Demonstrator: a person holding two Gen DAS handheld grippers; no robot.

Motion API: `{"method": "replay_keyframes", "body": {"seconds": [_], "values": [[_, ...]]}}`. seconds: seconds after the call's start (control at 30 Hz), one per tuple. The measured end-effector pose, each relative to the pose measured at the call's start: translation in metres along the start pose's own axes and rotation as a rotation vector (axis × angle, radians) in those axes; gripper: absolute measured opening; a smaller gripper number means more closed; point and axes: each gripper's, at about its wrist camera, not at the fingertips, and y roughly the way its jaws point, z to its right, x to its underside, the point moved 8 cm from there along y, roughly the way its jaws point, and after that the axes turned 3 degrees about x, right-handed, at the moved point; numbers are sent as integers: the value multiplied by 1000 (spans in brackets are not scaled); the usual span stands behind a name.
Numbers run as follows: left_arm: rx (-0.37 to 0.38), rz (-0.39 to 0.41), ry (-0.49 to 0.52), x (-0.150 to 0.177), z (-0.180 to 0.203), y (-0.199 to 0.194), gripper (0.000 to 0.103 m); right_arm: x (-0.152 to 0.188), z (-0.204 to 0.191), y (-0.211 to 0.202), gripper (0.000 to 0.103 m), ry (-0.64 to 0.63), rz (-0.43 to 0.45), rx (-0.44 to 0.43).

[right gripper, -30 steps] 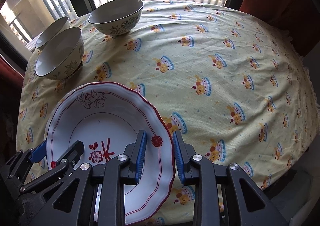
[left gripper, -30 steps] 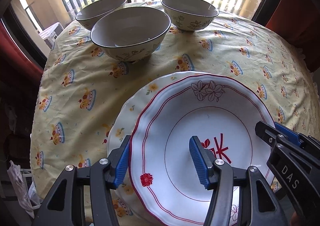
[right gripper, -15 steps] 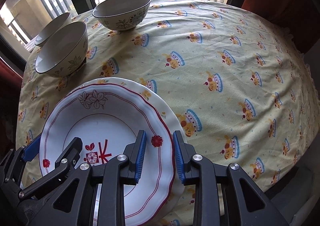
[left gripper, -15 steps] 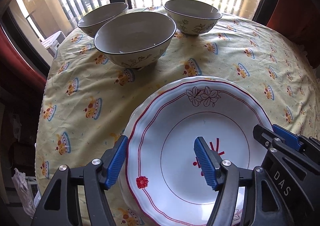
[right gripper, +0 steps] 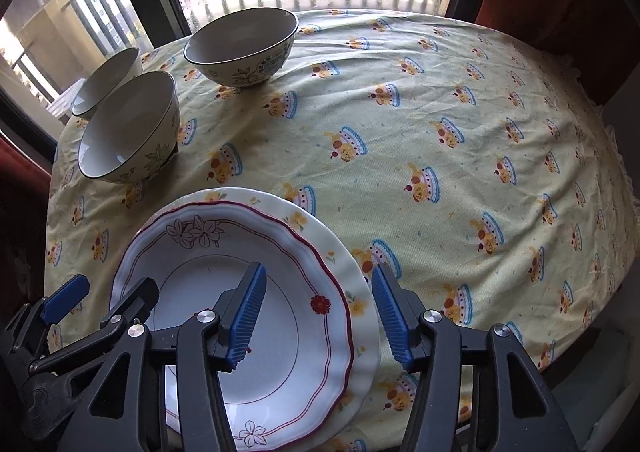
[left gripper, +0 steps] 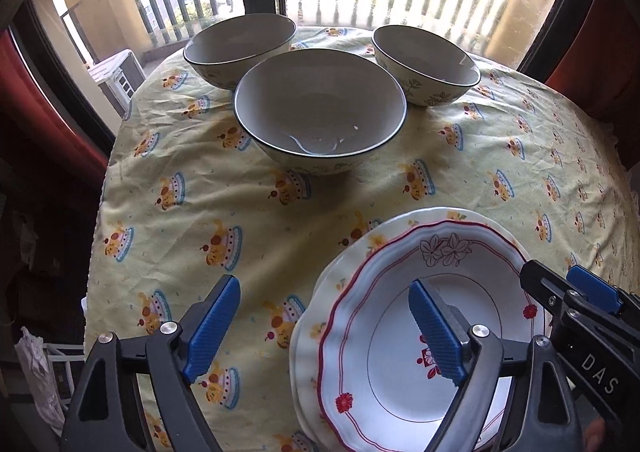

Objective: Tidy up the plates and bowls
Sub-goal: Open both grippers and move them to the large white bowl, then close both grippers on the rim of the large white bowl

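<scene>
round table under a yellow cloth [right gripper: 460, 100]. near edge: red-rimmed plate [right gripper: 248, 252] stacked on a larger cream plate [right gripper: 360, 316]. far side by the window: three bowls well apart from the plates, front bowl [left gripper: 320, 116], left bowl [left gripper: 240, 42], right bowl [left gripper: 426, 60]. left gripper [left gripper: 324, 332] spread wide, holding nothing. right gripper [right gripper: 320, 316] also apart, straddling the plates' right rims without contact. likely next: nest the bowls. best to pinch one wall, lift straight up, lower centred.
</scene>
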Motion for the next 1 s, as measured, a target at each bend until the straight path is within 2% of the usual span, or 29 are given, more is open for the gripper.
{"method": "replay_keyframes", "body": {"seconds": [0.3,0.43,0.63,0.77,0.83,0.87,1.0], "values": [[-39,79,-60,-60,-38,-3,87,-54,-48,-4,64,-15,57,-92],[-63,98,-70,-83,-51,7,80,-82,-68,1,64,-34,92,-111],[-72,86,-77,-102,-66,32,70,-113,-98,18,62,-59,112,-133],[-64,65,-73,-108,-69,47,56,-123,-113,32,49,-77,101,-136],[-59,54,-70,-110,-69,54,51,-125,-117,39,47,-76,100,-136],[-59,50,-69,-110,-69,57,45,-126,-120,42,46,-81,95,-138],[-48,45,-52,-113,-66,64,36,-126,-129,55,30,-95,72,-142]]}}
